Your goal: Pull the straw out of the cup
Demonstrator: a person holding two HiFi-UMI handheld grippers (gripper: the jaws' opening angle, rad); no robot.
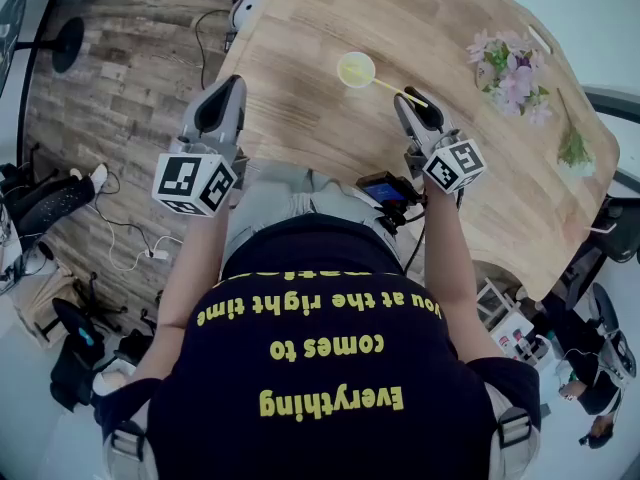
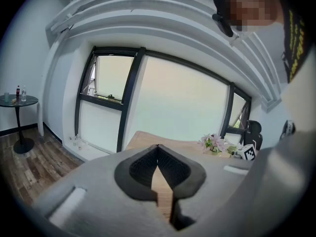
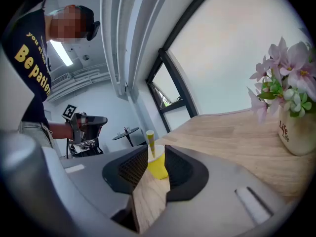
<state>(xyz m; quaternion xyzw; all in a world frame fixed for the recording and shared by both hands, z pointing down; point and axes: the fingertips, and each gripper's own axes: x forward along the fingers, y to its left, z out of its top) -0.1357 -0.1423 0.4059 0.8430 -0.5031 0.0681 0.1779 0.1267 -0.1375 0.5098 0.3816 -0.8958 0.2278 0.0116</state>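
1. Yellow cup (image 1: pixel 356 69): it stands upright on the wooden bench (image 1: pixel 300 138). In the head view it lies at about 10 o'clock from the right hand-held gripper (image 3: pixel 157 148).
2. Straw (image 1: pixel 392 87): the lower end sits in the cup and the shaft leans on the rim, so the long axis is tilted. In the head view the free end points to about 4 o'clock, toward the right hand-held gripper, and appears to reach its tips.
3. Right hand-held gripper: the jaws stand apart, one on each side of the straw's upper end. The gap is wider than the straw, and the pads do not appear to press on it.
4. Left hand-held gripper (image 2: pixel 158 146): the jaw tips are together with nothing between them. It is well apart from the cup, at about 9 o'clock from it.
5. Step in hand (judgement): grasp approach. The straw is not yet secured or withdrawn.
6. Next move (judgement): close the jaws on the straw's upper end. Then draw back along the straw's own axis, toward 4 o'clock and upward. A sideways pull would likely tip the unsupported cup.
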